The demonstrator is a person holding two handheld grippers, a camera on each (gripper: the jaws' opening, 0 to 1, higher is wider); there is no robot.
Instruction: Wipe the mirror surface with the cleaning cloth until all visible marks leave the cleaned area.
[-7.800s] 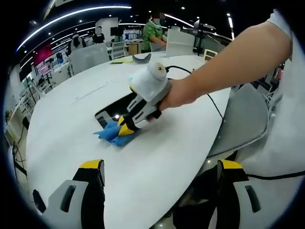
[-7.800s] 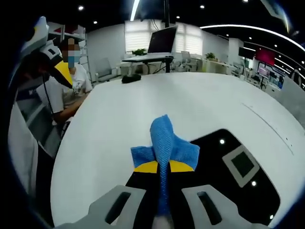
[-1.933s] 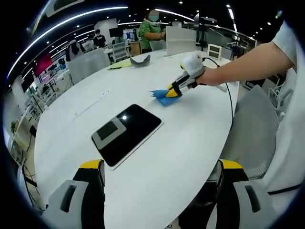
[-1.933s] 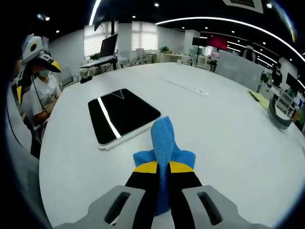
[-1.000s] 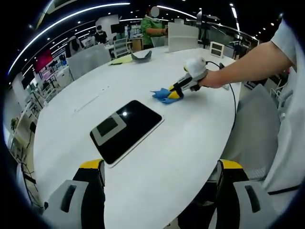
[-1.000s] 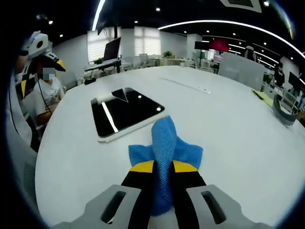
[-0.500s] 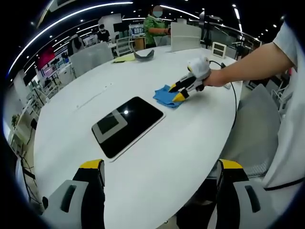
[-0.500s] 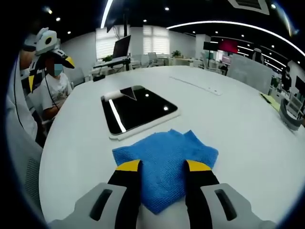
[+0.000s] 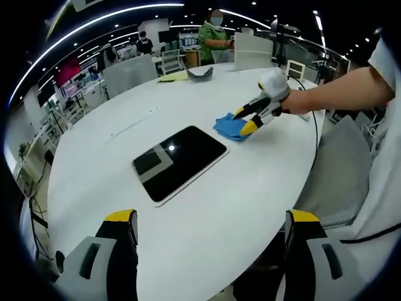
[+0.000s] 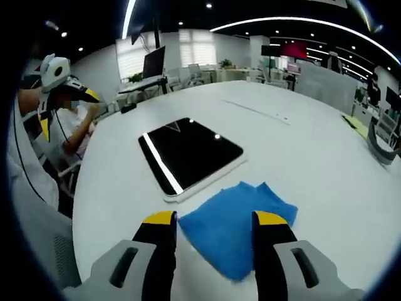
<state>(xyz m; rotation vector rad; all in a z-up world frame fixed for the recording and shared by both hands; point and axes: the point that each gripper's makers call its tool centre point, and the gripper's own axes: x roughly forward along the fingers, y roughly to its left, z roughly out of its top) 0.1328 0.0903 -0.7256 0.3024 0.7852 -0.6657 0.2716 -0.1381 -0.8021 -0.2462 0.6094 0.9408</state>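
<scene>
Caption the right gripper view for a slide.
Open right claw above the blue cloth released on the white table, beside the dark mirror.

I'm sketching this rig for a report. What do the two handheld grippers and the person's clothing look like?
Each gripper has grey housings with dark slots, black jaws and yellow tips. The left gripper shows this in its own view, the right gripper in its own. Seen in the left gripper view, the right gripper has a white rounded body trailing a black cable. The person wears a white short sleeve.

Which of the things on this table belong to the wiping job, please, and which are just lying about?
Job:
mirror
blue cloth, lying between the open right gripper jaws

Lying about:
grey curved object
yellow sheet
</scene>
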